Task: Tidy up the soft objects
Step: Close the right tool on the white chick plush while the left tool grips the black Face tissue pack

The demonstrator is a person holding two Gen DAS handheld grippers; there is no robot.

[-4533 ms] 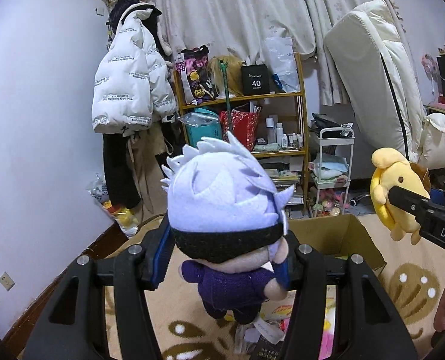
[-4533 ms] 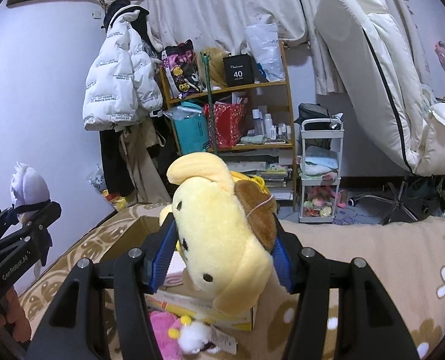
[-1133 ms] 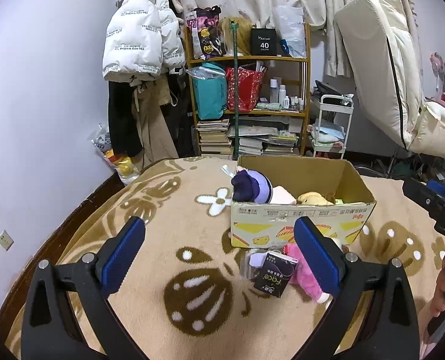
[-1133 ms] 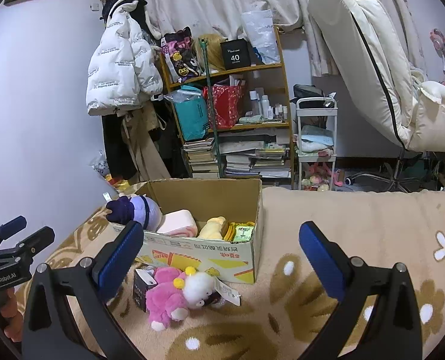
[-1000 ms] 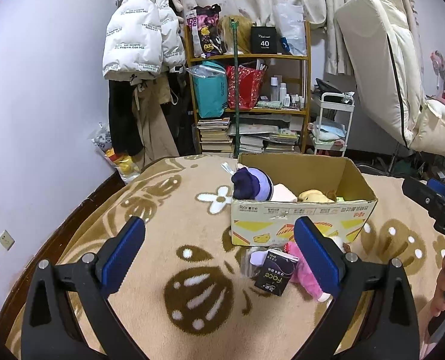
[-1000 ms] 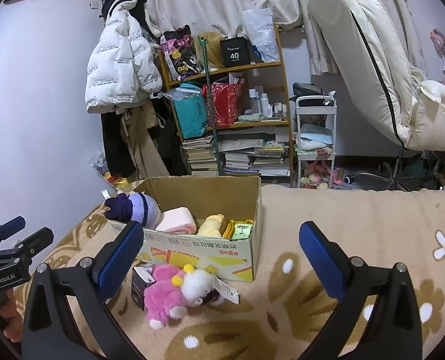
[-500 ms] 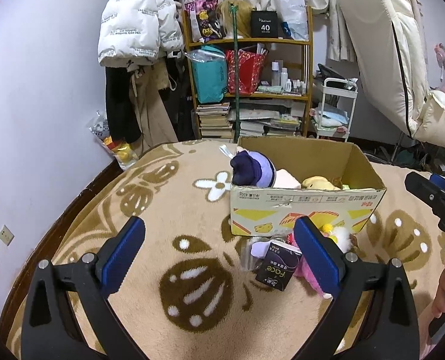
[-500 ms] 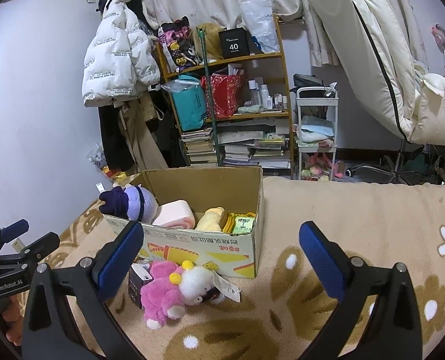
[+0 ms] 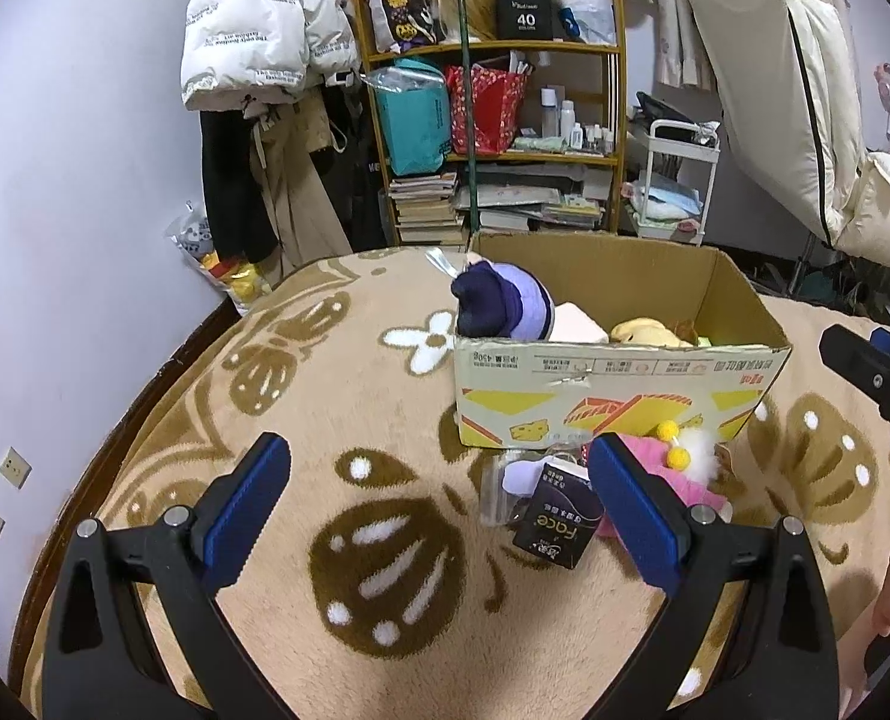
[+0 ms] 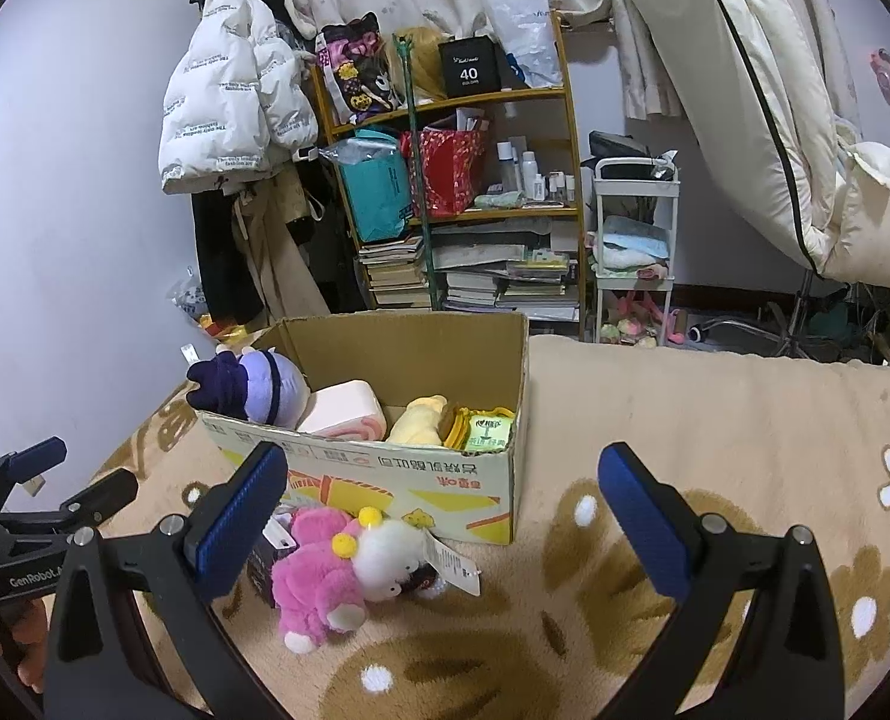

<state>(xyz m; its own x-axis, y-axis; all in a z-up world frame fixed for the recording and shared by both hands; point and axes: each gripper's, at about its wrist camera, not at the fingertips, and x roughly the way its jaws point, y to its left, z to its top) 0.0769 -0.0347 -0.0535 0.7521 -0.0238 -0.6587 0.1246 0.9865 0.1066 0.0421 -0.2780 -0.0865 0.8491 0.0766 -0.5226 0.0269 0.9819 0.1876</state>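
A cardboard box (image 9: pixel 619 396) stands on the patterned blanket and also shows in the right wrist view (image 10: pixel 493 486). Inside lie the purple-haired doll (image 10: pixel 252 390), a pink-and-white roll plush (image 10: pixel 342 408) and the yellow plush (image 10: pixel 417 420). A pink and white plush (image 10: pixel 342 570) lies on the blanket in front of the box, next to a black tissue pack (image 9: pixel 556 525). My left gripper (image 9: pixel 438 504) is open and empty, short of the box. My right gripper (image 10: pixel 445 510) is open and empty, above the pink plush.
A wooden shelf (image 9: pixel 505 120) with books and bags stands behind the bed, with a white puffer jacket (image 9: pixel 252 18) hanging to its left and a white trolley (image 10: pixel 634 240) to its right. A cream chair (image 10: pixel 775 90) leans at the right.
Both plush toys left my grippers and now lie in the box; both grippers opened. Over the last second both grippers moved slightly closer to the box and the pink plush.
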